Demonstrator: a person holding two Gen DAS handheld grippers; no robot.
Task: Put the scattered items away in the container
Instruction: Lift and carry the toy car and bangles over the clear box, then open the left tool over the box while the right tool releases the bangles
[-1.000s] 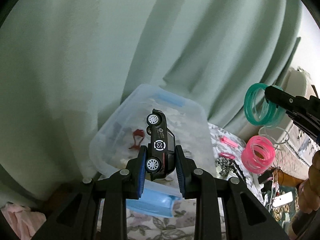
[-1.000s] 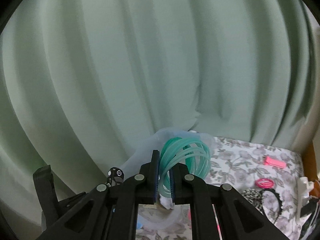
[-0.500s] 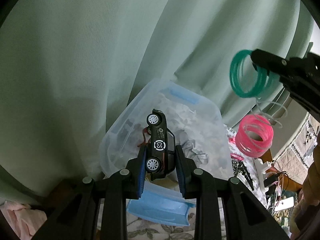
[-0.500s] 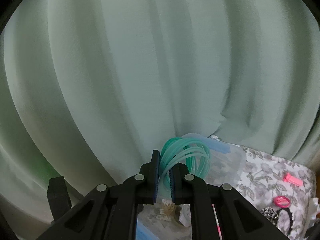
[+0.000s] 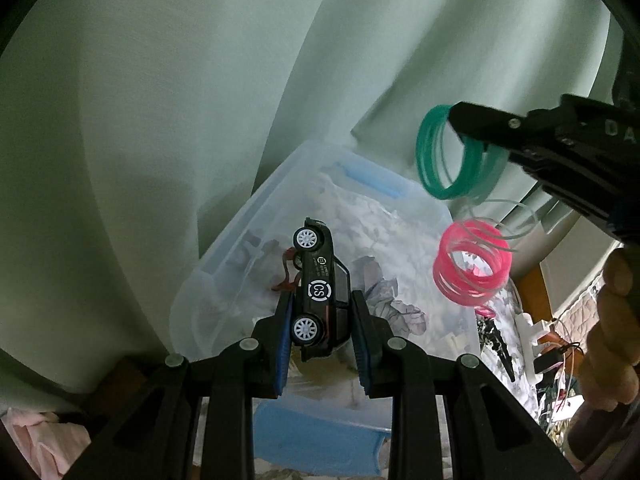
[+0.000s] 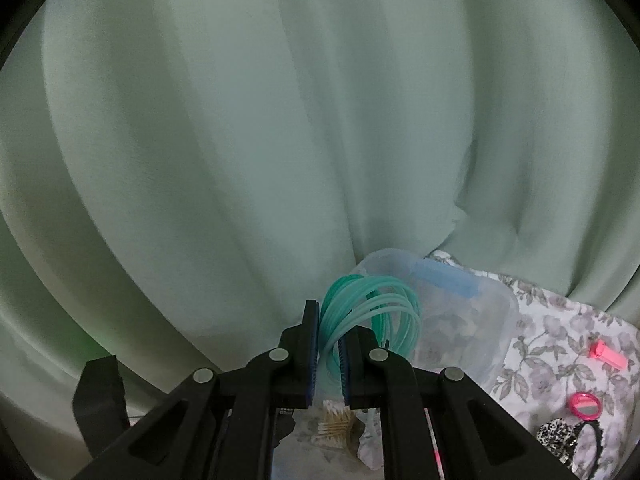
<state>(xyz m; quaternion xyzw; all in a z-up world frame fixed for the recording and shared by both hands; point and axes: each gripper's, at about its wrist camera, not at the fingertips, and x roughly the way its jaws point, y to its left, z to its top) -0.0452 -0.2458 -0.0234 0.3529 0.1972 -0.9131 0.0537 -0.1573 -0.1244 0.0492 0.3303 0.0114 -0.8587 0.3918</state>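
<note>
Toy car [image 5: 320, 304] sits clamped between the blue-padded fingers [image 5: 283, 344] of the left gripper [image 5: 320, 344], which is closed to about the car's width. The car is black with white wheels and a round "CS" mark; it stands nose-up, its lower wheel level with the pads and its upper half sticking out past the fingertips. It hangs above the clear plastic container [image 5: 224, 264], whose open mouth lies directly behind it. Inside the container lie some pale crumpled items and a small red piece [image 5: 286, 276], too indistinct to name.

Above and to the right of the container, the right gripper [image 5: 460, 120] reaches in from the side, pinching the teal end of a coil spring toy [image 5: 452, 160]. The spring's clear middle loops sag down to a pink end [image 5: 472, 268] that dangles just beside the container's right rim. In the right wrist view, this gripper [image 6: 328, 360] is narrowed to a slim gap with several teal loops [image 6: 372, 308] caught between its pads, and the container [image 6: 472, 312] sits just beyond them, against the green curtain [image 6: 280, 120]. A pink tube [image 6: 606, 354] and a pink round mirror [image 6: 586, 404] lie on the floral cloth [image 6: 552, 320] to the right of the container.
</note>
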